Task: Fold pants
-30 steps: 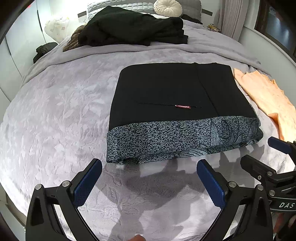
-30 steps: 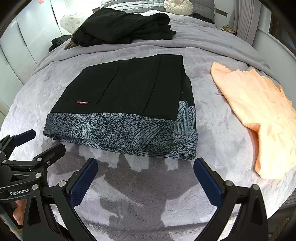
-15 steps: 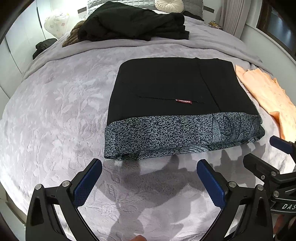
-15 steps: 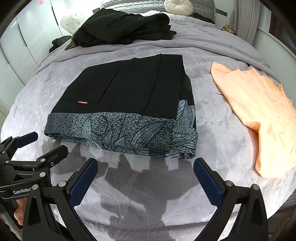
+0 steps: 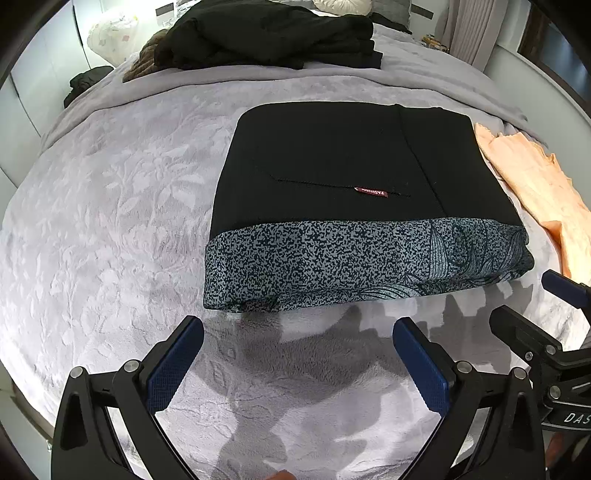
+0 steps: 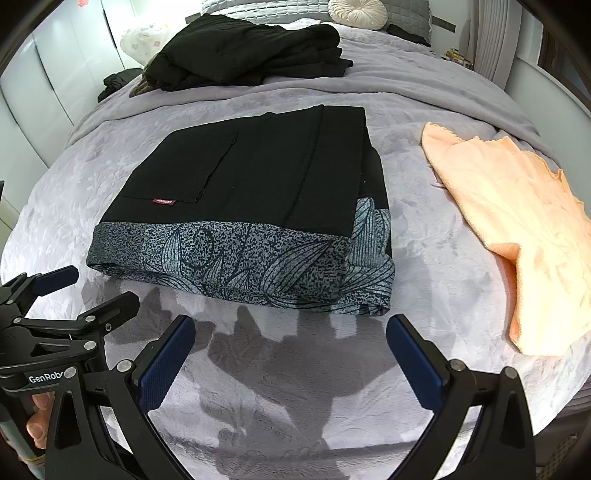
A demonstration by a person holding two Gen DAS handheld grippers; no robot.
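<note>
Black with a grey speckled leaf-print band along the near edge, the pants (image 5: 354,206) lie folded into a flat rectangle on the pale grey bedspread (image 5: 110,221), at about 12 o'clock from both of your tools. A small red label (image 6: 163,201) sits on the top face near the pocket seam.

Your left gripper (image 5: 297,338) hovers just short of the patterned band with its blue pads spread wide and nothing between them. Your right gripper (image 6: 291,334) hangs the same way over its own shadow, jaws wide and empty, near the fold's right corner. In the left wrist view its black frame shows at 4 o'clock.

Off at 2 o'clock from the right gripper, an orange towel (image 6: 517,221) lies apart from the pants. At 12 o'clock beyond the fold, a heap of dark clothes (image 6: 243,51) rests near a round cream cushion (image 6: 356,13).
</note>
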